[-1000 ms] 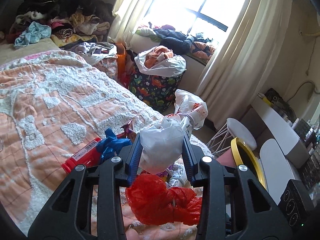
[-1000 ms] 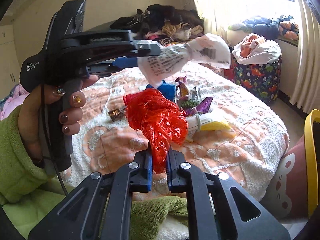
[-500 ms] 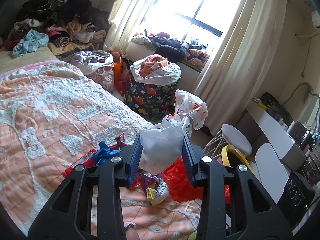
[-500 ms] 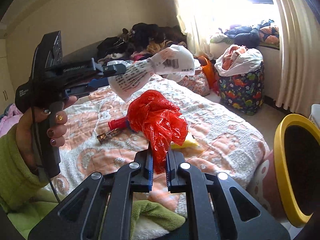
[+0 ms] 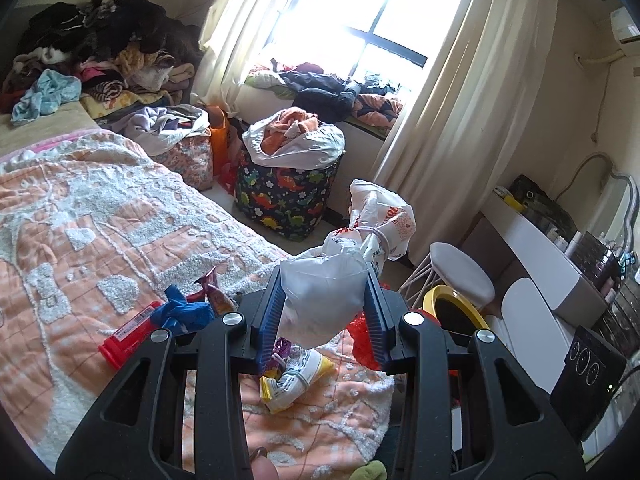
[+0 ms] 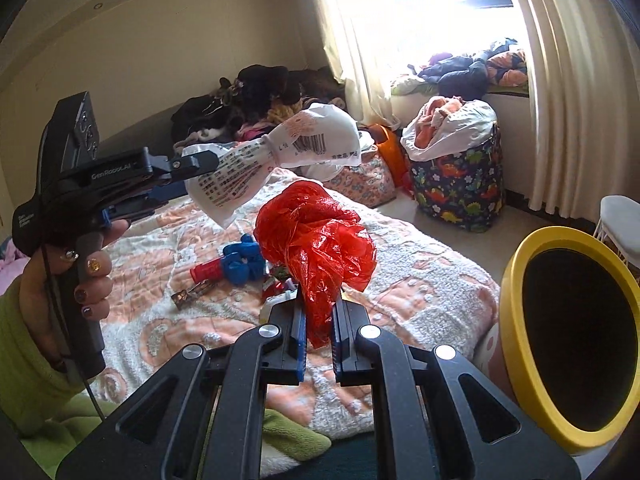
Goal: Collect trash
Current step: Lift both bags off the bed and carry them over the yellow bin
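Your left gripper [image 5: 325,304] clamps a tied white plastic bag [image 5: 344,276] above the bed [image 5: 100,216]; your right gripper [image 6: 319,330] pinches a red plastic bag [image 6: 316,240] beside the yellow-rimmed bin [image 6: 516,280], whose dark inside can't be made out.

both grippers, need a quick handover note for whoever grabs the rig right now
Left gripper: shut on the white bag, tied with a rubber band, held up over the bed's edge.
Right gripper: shut on the red bag, held above the bed.
Bin: the yellow-rimmed bin stands just off the bed's corner, to the right of the red bag; nothing can be made out inside it.
Left on the bed: a red tube, a blue wad, a yellow packet and a few small wrappers.
Next, likely: drop both bags in the bin, then go back for the rest.
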Demonstrator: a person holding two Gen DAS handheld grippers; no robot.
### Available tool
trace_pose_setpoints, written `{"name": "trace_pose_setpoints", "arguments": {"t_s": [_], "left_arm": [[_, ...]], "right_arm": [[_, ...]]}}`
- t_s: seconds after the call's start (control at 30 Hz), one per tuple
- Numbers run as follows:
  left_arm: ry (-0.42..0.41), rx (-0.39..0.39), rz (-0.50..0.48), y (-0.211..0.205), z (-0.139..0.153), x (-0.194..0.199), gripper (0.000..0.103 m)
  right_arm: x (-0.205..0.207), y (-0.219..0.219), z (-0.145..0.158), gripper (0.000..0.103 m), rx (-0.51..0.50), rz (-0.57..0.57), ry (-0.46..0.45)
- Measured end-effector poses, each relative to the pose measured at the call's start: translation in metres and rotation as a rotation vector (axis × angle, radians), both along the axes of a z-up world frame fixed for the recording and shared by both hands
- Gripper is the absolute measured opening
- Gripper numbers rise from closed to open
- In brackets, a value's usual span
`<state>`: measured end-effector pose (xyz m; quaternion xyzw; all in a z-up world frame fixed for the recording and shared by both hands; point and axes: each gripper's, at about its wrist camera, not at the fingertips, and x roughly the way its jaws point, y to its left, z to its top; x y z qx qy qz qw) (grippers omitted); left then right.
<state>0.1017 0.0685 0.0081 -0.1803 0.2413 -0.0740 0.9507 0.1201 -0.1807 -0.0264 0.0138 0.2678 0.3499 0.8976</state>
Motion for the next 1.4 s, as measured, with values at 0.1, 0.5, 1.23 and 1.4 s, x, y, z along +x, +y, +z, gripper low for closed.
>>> {"name": "trace_pose_setpoints", "arguments": {"t_s": [0.1,0.5,1.23,1.4], "left_arm": [[0.001,0.006,-0.011,-0.005,0.0,0.002,0.03],[-0.011,0.013,-0.044,-0.029,0.006,0.007,0.03],[-0.018,0.069,-0.203,-0.106,0.008,0.016,0.03],[-0.013,0.082,-0.239,-0.121,0.004,0.016,0.03]], "right_arm": [[0.005,-0.008,0.002,0.009,0.01,-0.028,-0.002],[0.018,-0.049,0.007,0.009,0.029,-0.163,-0.014],[0.046,-0.136,0.002,0.009,0.113,-0.431,0.016],[0.05,-0.148,-0.003,0.009,0.116,-0.478,0.026]]}}
